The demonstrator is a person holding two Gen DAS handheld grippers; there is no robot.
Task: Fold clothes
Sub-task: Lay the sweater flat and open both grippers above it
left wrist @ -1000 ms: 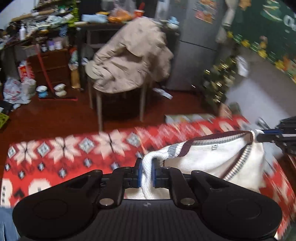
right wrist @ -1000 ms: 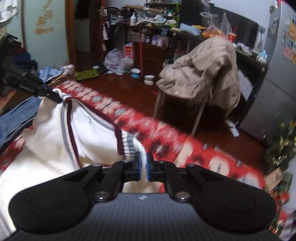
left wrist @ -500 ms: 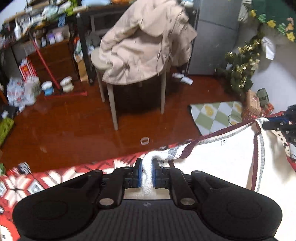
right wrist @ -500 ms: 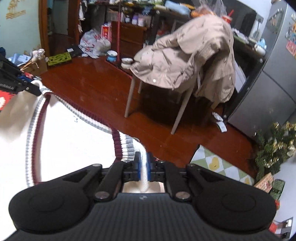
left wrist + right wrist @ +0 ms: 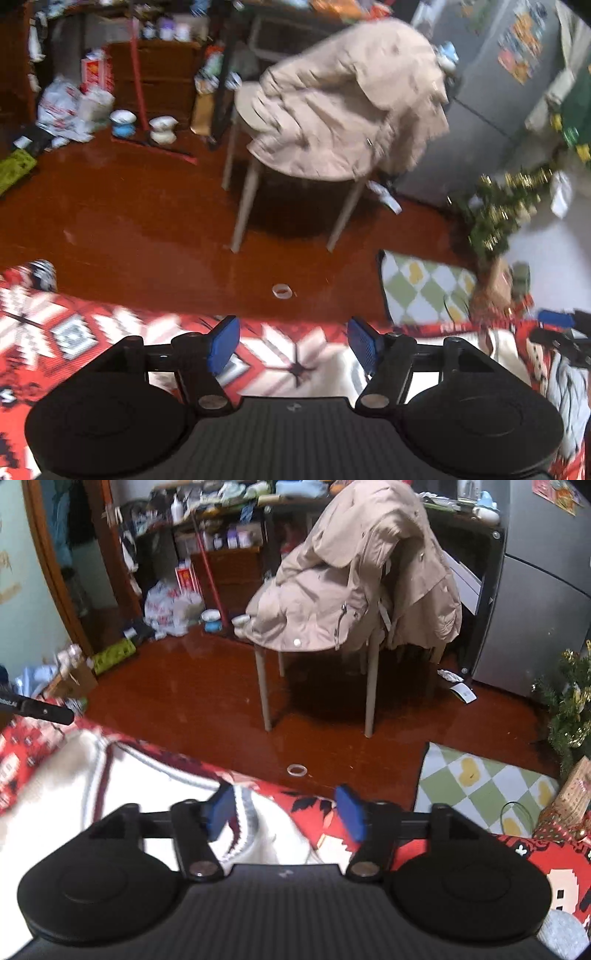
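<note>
A cream knit sweater (image 5: 147, 786) with maroon and grey striped trim lies on the red patterned blanket (image 5: 369, 823), spread to the left in the right wrist view. My right gripper (image 5: 286, 810) stands open just above its collar edge, holding nothing. My left gripper (image 5: 293, 343) is open too, over the blanket (image 5: 74, 332); a strip of the sweater (image 5: 502, 347) shows at its right. Each gripper appears at the edge of the other's view: the right gripper (image 5: 561, 332) and the left gripper (image 5: 40, 710).
Beyond the blanket's edge is a red-brown floor with a small ring (image 5: 297, 770) on it. A chair draped with a beige coat (image 5: 354, 576) stands behind. A green checked mat (image 5: 480, 786), a small tinsel tree (image 5: 570, 709) and a grey fridge (image 5: 546, 602) are right.
Both grippers have opened and let go of the sweater's collar. The sweater has dropped onto the blanket, and both cameras have shifted with some blur.
</note>
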